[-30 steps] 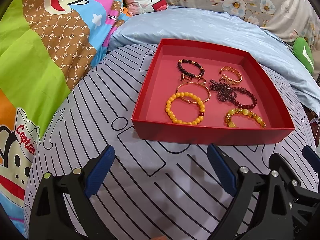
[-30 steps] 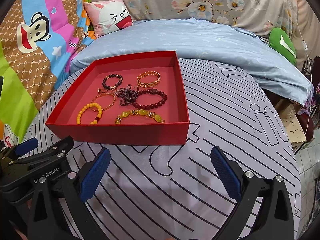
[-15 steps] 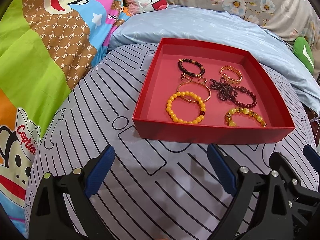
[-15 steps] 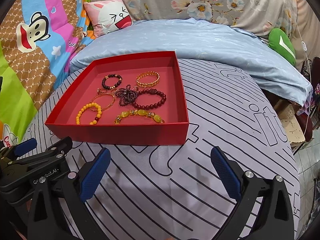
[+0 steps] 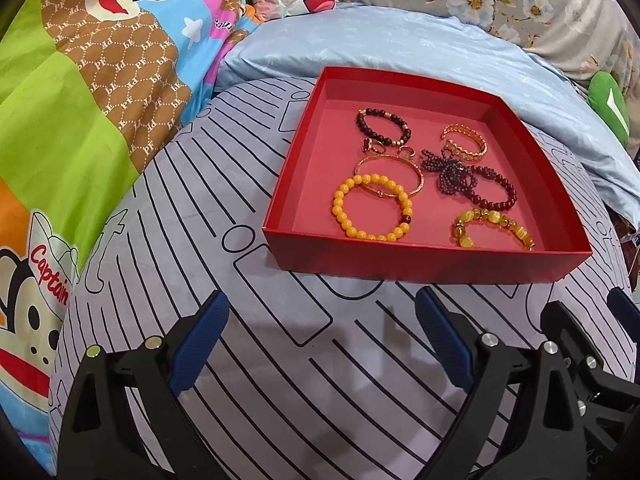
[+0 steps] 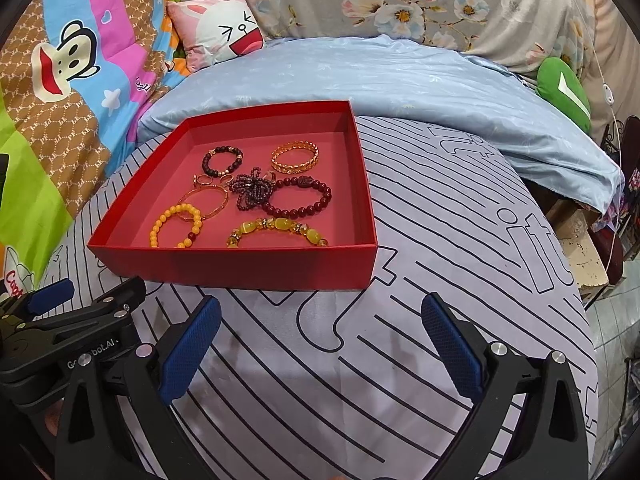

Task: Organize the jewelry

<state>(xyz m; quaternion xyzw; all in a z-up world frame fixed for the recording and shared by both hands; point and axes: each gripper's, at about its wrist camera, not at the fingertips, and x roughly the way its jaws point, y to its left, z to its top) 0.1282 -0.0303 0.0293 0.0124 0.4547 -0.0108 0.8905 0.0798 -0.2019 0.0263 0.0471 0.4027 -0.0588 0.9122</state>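
I had one red box (image 5: 424,266) in front of me, sitting open on the bed, and inside it I counted seven pieces plus some small rings. There was one orange-yellow bead bracelet (image 5: 372,207) at the near left, one thin gold bangle (image 5: 390,172) overlapping its far edge, one dark bead bracelet with gold spacers (image 5: 383,126) at the far left, and one woven gold cuff (image 5: 464,142) at the far right. One bunched strand of tiny dark beads (image 5: 450,172) lay in the middle, touching one dark red bead bracelet (image 5: 494,188), and one pale yellow stone bracelet (image 5: 492,228) sat nearest the front wall on the right. I made out two or three small rings (image 6: 210,179) by the bangle, too small to count surely. My left gripper (image 5: 322,340) hung over the sheet just short of the box, fingers spread wide and holding nothing; my right gripper (image 6: 320,340) was the same, spread and empty, beside it. The bed wore a grey sheet with black stripes (image 6: 400,360), a light blue quilt (image 6: 380,76) lay behind the box, a cartoon monkey blanket (image 5: 80,100) to the left, one pink rabbit pillow (image 6: 224,30) and one green cushion (image 6: 562,88) at the back against floral fabric (image 6: 400,0).
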